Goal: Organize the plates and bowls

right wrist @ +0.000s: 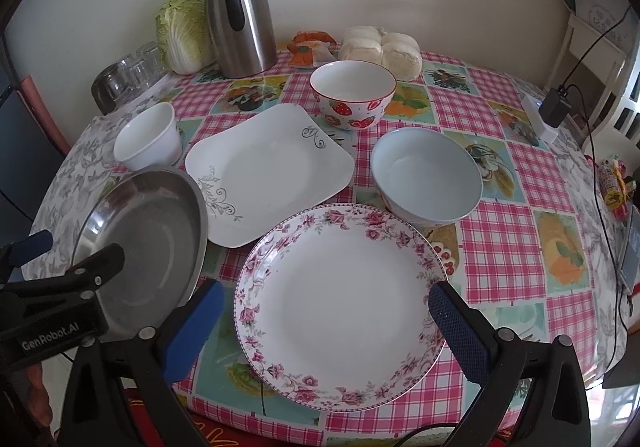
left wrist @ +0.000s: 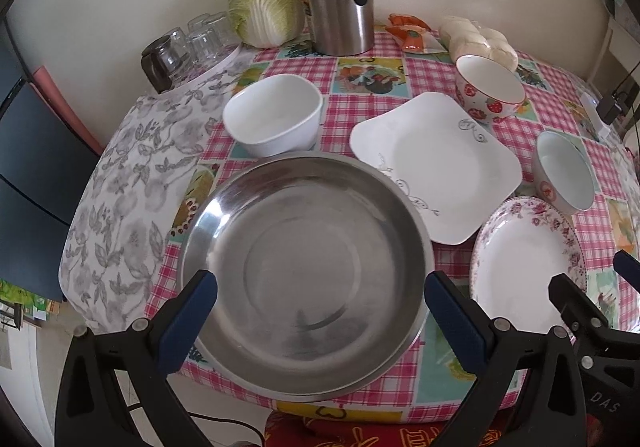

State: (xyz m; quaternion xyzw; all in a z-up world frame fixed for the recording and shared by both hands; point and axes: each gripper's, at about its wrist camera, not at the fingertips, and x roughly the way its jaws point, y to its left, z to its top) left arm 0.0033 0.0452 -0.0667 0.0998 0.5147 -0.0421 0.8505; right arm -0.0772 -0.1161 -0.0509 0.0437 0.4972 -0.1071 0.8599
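Steel basin (left wrist: 306, 275) sits at the table's (right wrist: 500, 259) near edge, left gripper (left wrist: 320, 317) spread wide around it; right gripper (right wrist: 328, 321), equally open, frames the floral plate (right wrist: 340, 307), both unheld

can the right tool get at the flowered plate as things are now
Probably yes. The right tool is open, its fingers either side of the flowered plate, which lies bare at the table's near edge. Nothing sits on it; the steel pan lies off to its left.
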